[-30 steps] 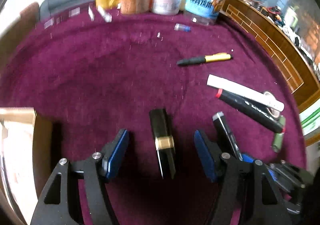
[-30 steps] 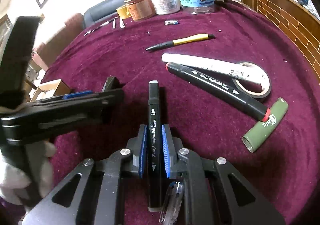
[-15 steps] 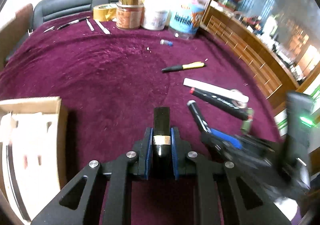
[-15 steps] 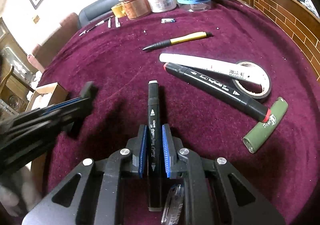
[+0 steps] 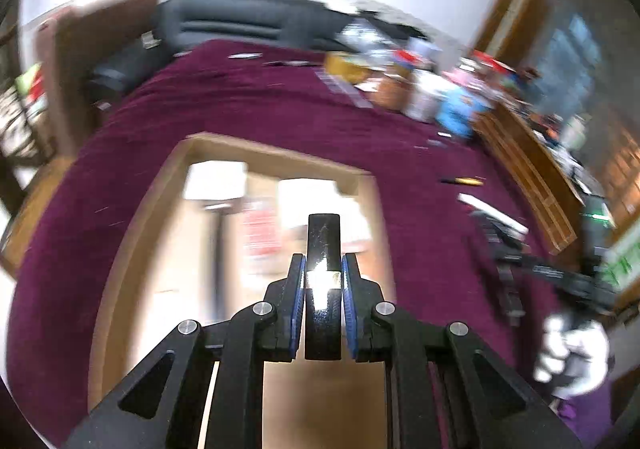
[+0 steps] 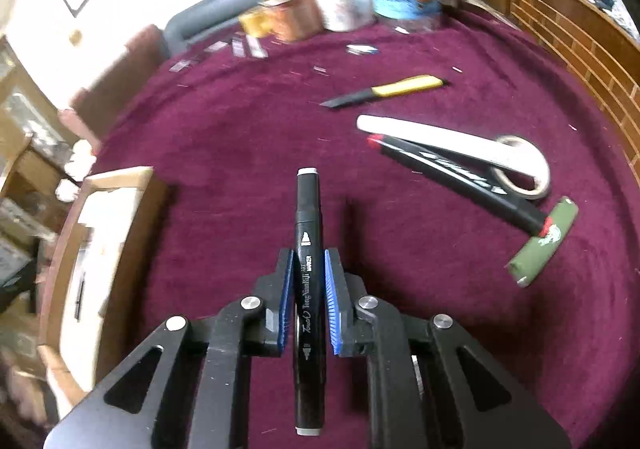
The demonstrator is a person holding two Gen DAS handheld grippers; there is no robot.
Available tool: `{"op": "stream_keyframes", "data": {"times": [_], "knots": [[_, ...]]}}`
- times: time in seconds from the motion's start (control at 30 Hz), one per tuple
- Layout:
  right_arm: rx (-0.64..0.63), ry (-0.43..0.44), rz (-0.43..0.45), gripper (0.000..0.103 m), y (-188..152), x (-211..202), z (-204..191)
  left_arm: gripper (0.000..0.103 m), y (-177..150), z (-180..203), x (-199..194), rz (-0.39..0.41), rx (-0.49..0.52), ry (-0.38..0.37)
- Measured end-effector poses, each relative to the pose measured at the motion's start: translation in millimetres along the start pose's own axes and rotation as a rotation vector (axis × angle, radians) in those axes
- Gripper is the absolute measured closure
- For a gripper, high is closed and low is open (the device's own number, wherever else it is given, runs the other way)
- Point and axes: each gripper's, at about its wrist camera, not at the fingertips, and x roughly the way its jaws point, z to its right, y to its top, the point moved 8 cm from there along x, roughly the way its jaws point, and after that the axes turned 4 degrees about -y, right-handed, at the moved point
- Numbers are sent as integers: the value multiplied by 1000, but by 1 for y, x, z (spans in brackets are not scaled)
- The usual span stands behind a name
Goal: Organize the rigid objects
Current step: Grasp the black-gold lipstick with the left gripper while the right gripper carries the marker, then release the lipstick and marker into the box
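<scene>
Both tools pinch: left tool a black bar, right tool a marker.

Left wrist view is pretty smeared: whatever's inside the cardboard box is just white and red streaks, and the jars at upper right are mush. The black stick has its near end tucked behind the gripper frame. In the right wrist view the box runs off the left edge.

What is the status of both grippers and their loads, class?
Left gripper shut on black gold-banded tube, over the cardboard box. Right gripper shut on black marker, above the cloth. Nothing blocking.
</scene>
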Motion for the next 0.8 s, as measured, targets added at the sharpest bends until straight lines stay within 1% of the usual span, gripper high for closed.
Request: {"op": "stream_keyframes", "data": {"times": [0.03, 0.07, 0.17, 0.23, 0.3, 0.33, 0.4, 0.43, 0.5, 0.6, 0.67, 0.7, 0.73, 0.8], "knots": [[-13, 28, 2, 91, 0, -6, -14, 89, -3, -19, 0, -7, -26, 30], [-22, 50, 3, 91, 0, -9, -25, 89, -5, -32, 1, -12, -41, 52], [-61, 143, -21, 90, -2, -15, -73, 89, -11, -64, 14, -46, -78, 104], [-81, 210, -63, 90, -8, -10, -108, 89, -17, -78, 27, -85, -99, 117], [-89, 257, -110, 90, -15, 0, -136, 89, -20, -89, 42, -112, -106, 144], [-102, 266, -134, 90, -20, 8, -152, 89, -22, -93, 44, -117, -109, 147], [-130, 259, -163, 90, -29, 23, -175, 89, -21, -97, 49, -115, -104, 157], [-133, 262, -176, 90, -33, 30, -182, 89, -20, -97, 51, -115, -107, 148], [-123, 271, -217, 90, -41, 47, -198, 89, -20, -98, 51, -118, -112, 144], [-94, 258, -249, 90, -46, 70, -209, 87, -21, -101, 47, -124, -123, 139], [-80, 244, -254, 90, -48, 78, -214, 83, -22, -102, 43, -114, -136, 114], [-76, 230, -251, 90, -49, 81, -215, 78, -21, -103, 42, -107, -141, 109], [-79, 207, -240, 90, -49, 84, -216, 71, -20, -103, 39, -97, -146, 104], [-94, 171, -222, 90, -47, 86, -217, 67, -21, -103, 34, -89, -161, 72]]}}
